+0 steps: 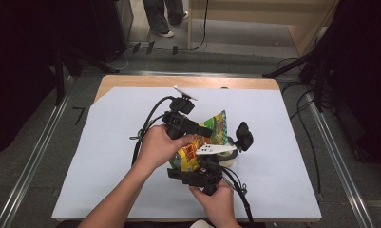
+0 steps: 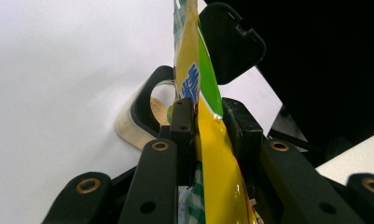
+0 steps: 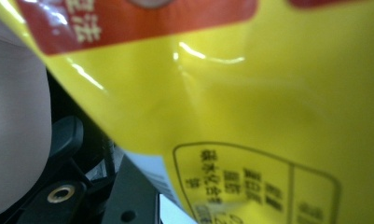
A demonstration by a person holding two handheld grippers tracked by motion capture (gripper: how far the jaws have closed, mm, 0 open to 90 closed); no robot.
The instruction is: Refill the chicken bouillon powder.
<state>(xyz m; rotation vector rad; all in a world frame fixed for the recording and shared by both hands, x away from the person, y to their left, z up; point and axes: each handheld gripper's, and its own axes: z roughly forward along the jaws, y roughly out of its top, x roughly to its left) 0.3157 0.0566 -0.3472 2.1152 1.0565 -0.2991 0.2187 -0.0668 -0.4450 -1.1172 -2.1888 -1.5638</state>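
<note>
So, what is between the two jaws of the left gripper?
In the left gripper view, the yellow and green snack bag stands edge-on between the jaws of the left gripper, which are closed on it. Behind it sits a container with a black rim.

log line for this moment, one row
left gripper: shut on snack bag | right gripper: at bag's lower end, grip unclear | container: lid open, on table beneath

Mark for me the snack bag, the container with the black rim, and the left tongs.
snack bag (image 2: 208, 140): left gripper view, its yellow face between the jaws.
container (image 2: 145, 100): left gripper view, its black rim.
left tongs (image 2: 208, 119): left gripper view, midway between the tips.
</note>
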